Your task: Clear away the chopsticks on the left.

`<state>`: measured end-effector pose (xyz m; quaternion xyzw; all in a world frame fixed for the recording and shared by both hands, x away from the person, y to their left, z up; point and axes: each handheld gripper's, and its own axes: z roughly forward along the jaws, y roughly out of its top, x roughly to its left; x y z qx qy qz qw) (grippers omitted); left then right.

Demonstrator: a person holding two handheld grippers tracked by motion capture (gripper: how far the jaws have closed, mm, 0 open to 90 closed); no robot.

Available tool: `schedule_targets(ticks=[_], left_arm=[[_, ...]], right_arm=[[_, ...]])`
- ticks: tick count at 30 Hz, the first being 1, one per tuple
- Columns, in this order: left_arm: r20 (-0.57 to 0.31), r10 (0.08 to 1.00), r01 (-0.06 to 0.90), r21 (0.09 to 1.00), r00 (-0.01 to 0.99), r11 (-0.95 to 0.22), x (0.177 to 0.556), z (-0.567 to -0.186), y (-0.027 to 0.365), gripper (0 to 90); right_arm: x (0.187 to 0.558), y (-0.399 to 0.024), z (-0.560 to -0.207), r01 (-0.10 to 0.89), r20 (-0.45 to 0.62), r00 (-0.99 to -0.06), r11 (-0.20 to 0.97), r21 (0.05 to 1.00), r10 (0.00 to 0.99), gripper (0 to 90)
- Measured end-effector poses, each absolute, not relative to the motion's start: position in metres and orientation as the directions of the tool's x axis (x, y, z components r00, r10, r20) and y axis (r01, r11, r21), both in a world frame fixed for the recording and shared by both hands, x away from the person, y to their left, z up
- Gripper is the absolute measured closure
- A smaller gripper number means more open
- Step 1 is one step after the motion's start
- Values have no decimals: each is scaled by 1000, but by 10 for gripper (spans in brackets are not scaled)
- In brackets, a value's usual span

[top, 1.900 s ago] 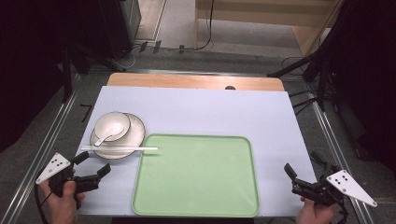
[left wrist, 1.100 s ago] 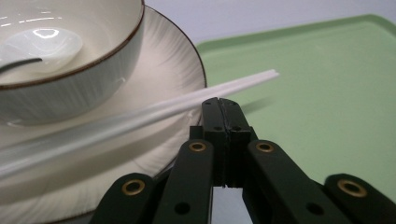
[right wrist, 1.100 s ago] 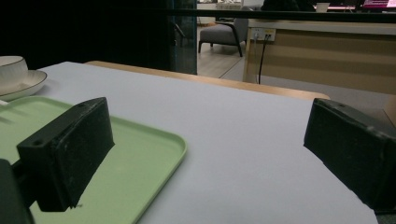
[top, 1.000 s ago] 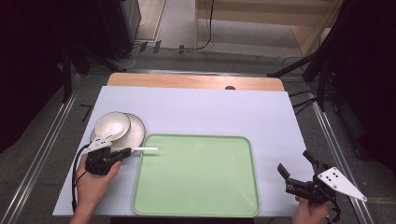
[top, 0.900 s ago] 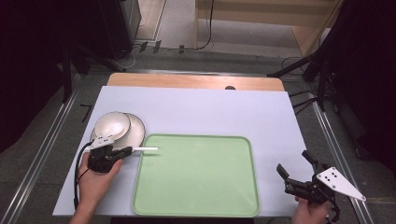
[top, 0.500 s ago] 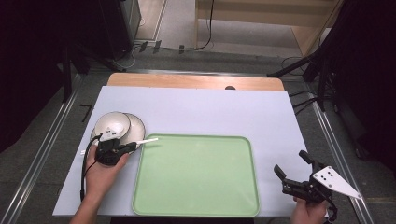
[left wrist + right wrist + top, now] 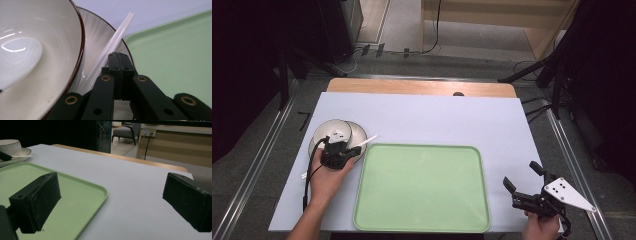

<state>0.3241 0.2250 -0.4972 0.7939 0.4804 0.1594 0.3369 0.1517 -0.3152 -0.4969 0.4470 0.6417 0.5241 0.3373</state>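
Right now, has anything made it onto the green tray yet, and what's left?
Nothing done: the tray is empty. In hand: left tongs shut at the plate beside the chopsticks. Left: bowl, plate, chopsticks all off the tray; right tongs open, empty.

My desk (image 7: 432, 120) wears a pale lilac sheet, and a strip of bare wood (image 7: 412, 86) shows along its far edge, with a small dark round spot (image 7: 457, 93) on it. A metal rail (image 7: 262, 150) runs along the desk's left side and another (image 7: 568, 155) along its right. Beyond the desk's far edge, cables (image 7: 377, 50) lie on the grey floor (image 7: 472, 62) and a light wooden cabinet (image 7: 492, 20) stands behind them. Off the desk's far right corner, a black stand leg (image 7: 532, 70) slants down to the floor. In the right gripper view, past the desk's far edge, I see a grey armchair (image 7: 123, 131) and a wall socket (image 7: 147, 132) with a cord hanging from it.
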Motion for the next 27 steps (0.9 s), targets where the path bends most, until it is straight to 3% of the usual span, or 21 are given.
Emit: schedule_targets(ticks=[6, 11, 19, 27], left_arm=[[-49, 869, 647, 689, 493, -328, 330, -498, 219, 893], [-73, 854, 629, 709, 516, -320, 321, -491, 225, 821], [-135, 820, 629, 713, 556, -310, 291, -476, 279, 782], [-91, 811, 612, 705, 578, -357, 285, -468, 307, 763]], right_arm=[[153, -314, -498, 224, 32, -375, 57, 973, 927, 14], [152, -314, -497, 224, 31, -375, 58, 973, 926, 14], [151, -316, -498, 222, 26, -372, 62, 973, 928, 14], [150, -309, -496, 222, -2, -382, 94, 971, 924, 14]])
